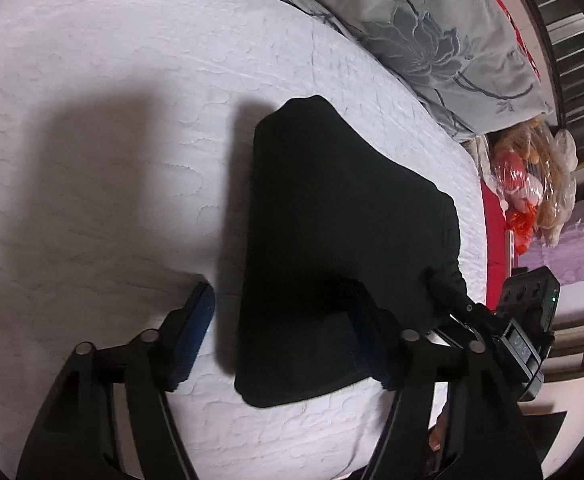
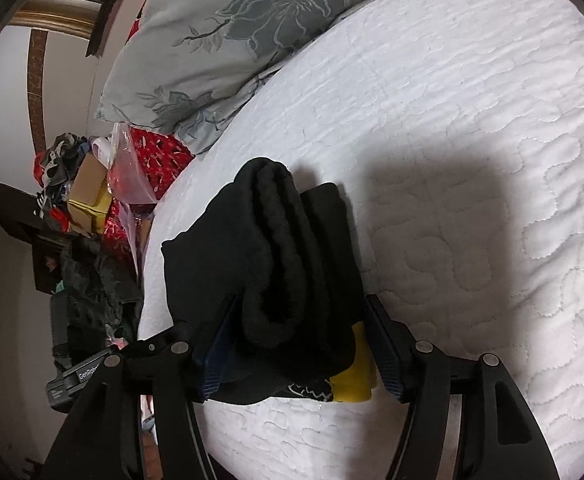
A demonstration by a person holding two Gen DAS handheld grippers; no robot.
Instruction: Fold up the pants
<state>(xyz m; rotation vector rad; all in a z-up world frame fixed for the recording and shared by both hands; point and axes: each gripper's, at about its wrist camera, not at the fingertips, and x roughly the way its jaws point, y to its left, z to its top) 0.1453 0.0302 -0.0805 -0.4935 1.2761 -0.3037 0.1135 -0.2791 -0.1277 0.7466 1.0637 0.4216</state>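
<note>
Left wrist: white quilted bed (image 1: 92,80), grey floral pillow (image 1: 431,32); both tools (image 1: 284,340) (image 2: 299,344) apart round black pants (image 1: 331,220).

Bare quilted bedspread (image 1: 92,140) lies open to the left of the folded black pants (image 1: 331,220), giving unobstructed passage on that side. Far side: blocked by the grey floral pillow (image 1: 451,40). Right side: the mattress edge is near, with bagged clutter (image 1: 531,184) beyond (contents unclear). Right gripper (image 2: 297,344) view: open bedspread to the right of the bundle
</note>
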